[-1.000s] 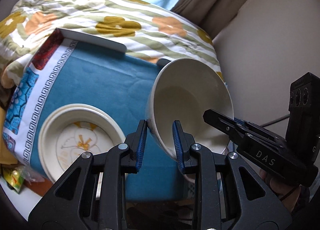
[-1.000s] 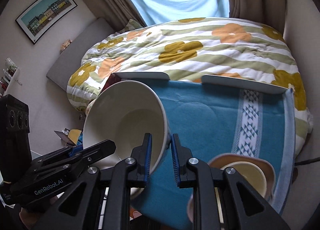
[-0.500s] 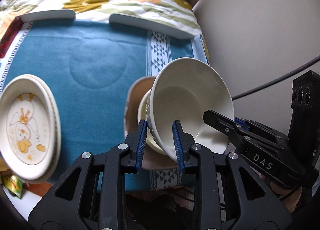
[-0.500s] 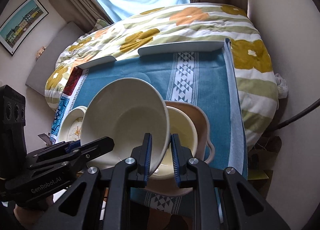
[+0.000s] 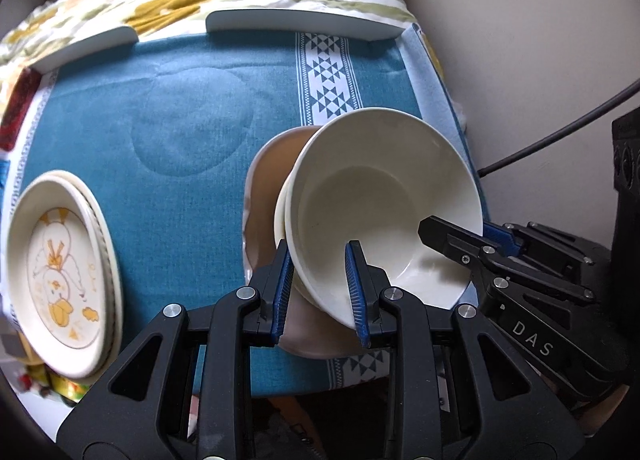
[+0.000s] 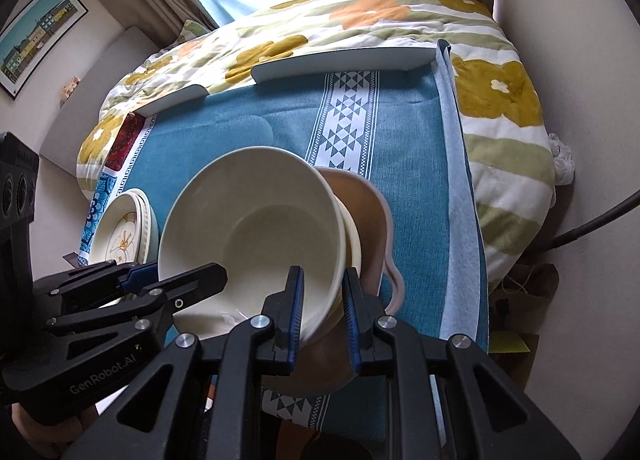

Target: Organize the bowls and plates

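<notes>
Cream-coloured and deep, the big bowl [image 5: 384, 199] is held tilted by 2 grippers at once. The left gripper [image 5: 320, 292] is clamped narrow on the bowl's near-left rim, 1 blue pad inside the bowl and 1 outside. The right gripper [image 6: 322, 308] is clamped narrow on the opposite rim in the same way. In the right wrist view, the bowl sits over a smaller pale yellow bowl [image 6: 352, 244], which rests in a tan dish [image 6: 372, 211] near the front right corner of the table. A teal tablecloth [image 5: 160, 107] covers the table, with a white patterned band [image 5: 326, 75] running across it. A stack of plates [image 5: 60, 272] with a yellow bird drawing sits near the front left corner, well apart from the bowls. A floral duvet [image 6: 360, 27] lies beyond the table's far edge.
</notes>
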